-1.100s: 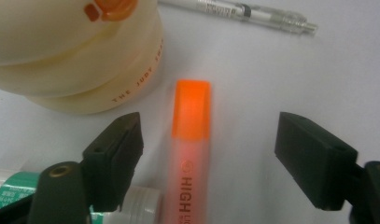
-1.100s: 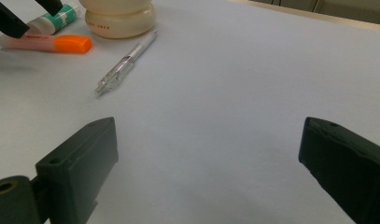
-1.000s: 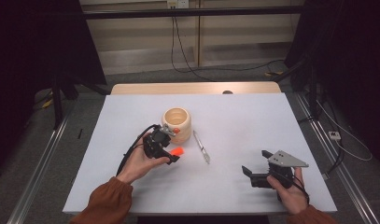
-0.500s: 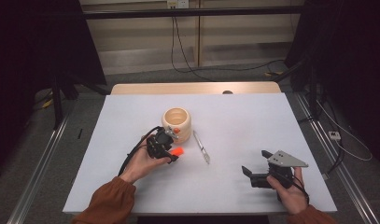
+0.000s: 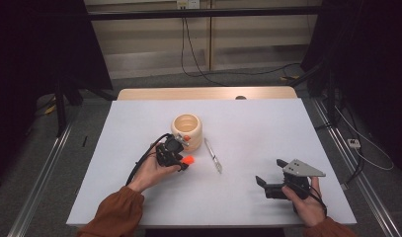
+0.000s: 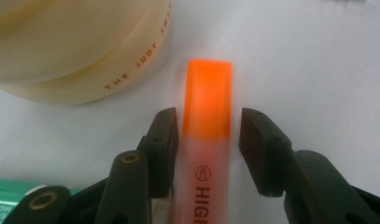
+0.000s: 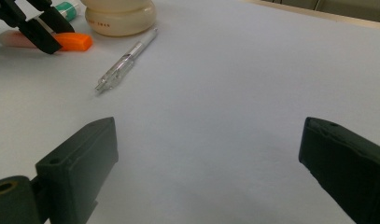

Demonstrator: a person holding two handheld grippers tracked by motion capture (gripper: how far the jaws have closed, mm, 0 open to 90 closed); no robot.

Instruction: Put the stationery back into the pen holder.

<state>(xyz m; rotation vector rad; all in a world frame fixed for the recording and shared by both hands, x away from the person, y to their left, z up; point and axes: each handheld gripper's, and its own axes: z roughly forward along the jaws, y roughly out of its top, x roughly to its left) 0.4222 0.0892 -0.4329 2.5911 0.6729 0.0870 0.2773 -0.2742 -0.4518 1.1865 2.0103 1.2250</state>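
Note:
An orange highlighter (image 6: pixel 206 107) lies flat on the white table (image 5: pixel 248 128) beside a cream pen cup (image 5: pixel 187 129). My left gripper (image 6: pixel 207 126) straddles it just behind the orange cap. Its jaws have just been closing, with the highlighter between them. One pad touches the barrel, while a slim gap still shows at the other. From above, the left gripper (image 5: pixel 181 163) sits just in front of the cup, the orange cap (image 5: pixel 188 160) poking out. My right gripper (image 5: pixel 270 172) rests open at the front right, with bare table between its jaws (image 7: pixel 208 144).
A clear pen (image 5: pixel 213 155) lies right of the cup, pointing toward the front. A green-capped marker (image 7: pixel 66 7) lies close by the cup (image 7: pixel 120 16) and the highlighter (image 7: pixel 73 41). The cup's wall (image 6: pixel 75 46) is close to the left gripper's tips.
The left hand has shifted only slightly over the highlighter. The right hand and gripper have stayed put.

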